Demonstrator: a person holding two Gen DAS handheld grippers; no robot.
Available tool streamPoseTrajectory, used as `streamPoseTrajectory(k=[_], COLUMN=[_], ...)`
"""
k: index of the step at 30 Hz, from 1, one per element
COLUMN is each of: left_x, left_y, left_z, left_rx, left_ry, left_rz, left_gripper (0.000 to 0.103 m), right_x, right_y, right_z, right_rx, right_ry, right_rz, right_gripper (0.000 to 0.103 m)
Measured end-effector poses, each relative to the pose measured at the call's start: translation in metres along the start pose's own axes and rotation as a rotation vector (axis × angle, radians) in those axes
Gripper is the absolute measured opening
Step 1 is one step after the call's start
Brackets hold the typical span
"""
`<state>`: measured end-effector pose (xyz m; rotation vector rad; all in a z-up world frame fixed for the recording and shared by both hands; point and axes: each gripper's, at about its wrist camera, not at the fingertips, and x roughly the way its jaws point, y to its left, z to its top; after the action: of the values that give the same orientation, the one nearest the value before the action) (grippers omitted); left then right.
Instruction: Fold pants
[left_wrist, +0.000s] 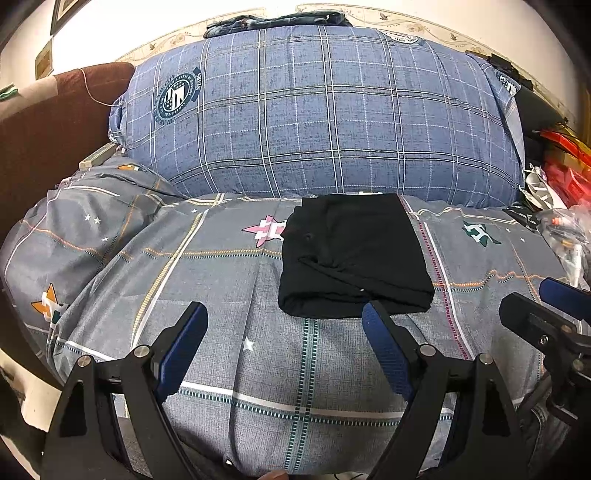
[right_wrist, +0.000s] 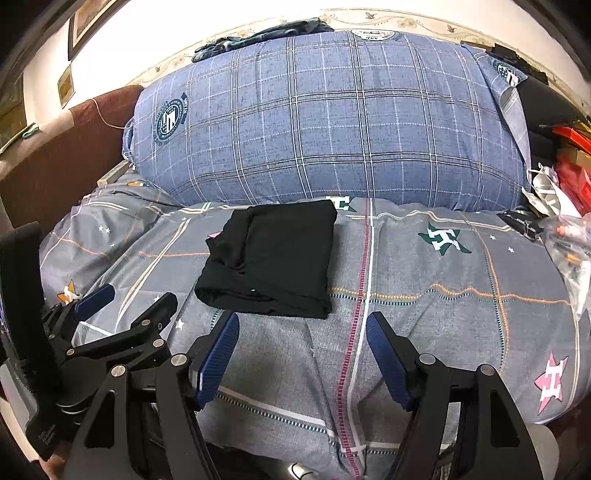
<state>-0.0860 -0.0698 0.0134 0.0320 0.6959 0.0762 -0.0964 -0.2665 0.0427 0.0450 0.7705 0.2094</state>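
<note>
Black pants (left_wrist: 354, 254) lie folded into a compact rectangle on the grey patterned bed cover (left_wrist: 221, 280); they also show in the right wrist view (right_wrist: 273, 258). My left gripper (left_wrist: 284, 310) is open and empty, just in front of the pants' near edge. My right gripper (right_wrist: 301, 319) is open and empty, also just short of the near edge. The right gripper shows at the right edge of the left wrist view (left_wrist: 539, 299), and the left gripper at the left of the right wrist view (right_wrist: 129, 295).
A big blue plaid pillow (left_wrist: 325, 110) stands behind the pants with jeans (left_wrist: 273, 22) on top. A brown headboard (left_wrist: 44, 122) is at the left. Red boxes and clutter (left_wrist: 561, 173) sit at the right edge of the bed.
</note>
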Motion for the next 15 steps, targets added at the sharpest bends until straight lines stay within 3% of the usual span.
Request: streamPoseTrajectory(k=[15], left_x=[0.0056], left_y=[0.0018], left_z=[0.0016], left_rx=[0.0], left_ry=[0.012], left_rz=[-0.003], left_gripper=[0.087], right_x=[0.009], right_y=[0.0], right_z=[0.0017], right_rx=[0.009], right_ry=[0.013], right_rz=[0.004], right_gripper=[0.073])
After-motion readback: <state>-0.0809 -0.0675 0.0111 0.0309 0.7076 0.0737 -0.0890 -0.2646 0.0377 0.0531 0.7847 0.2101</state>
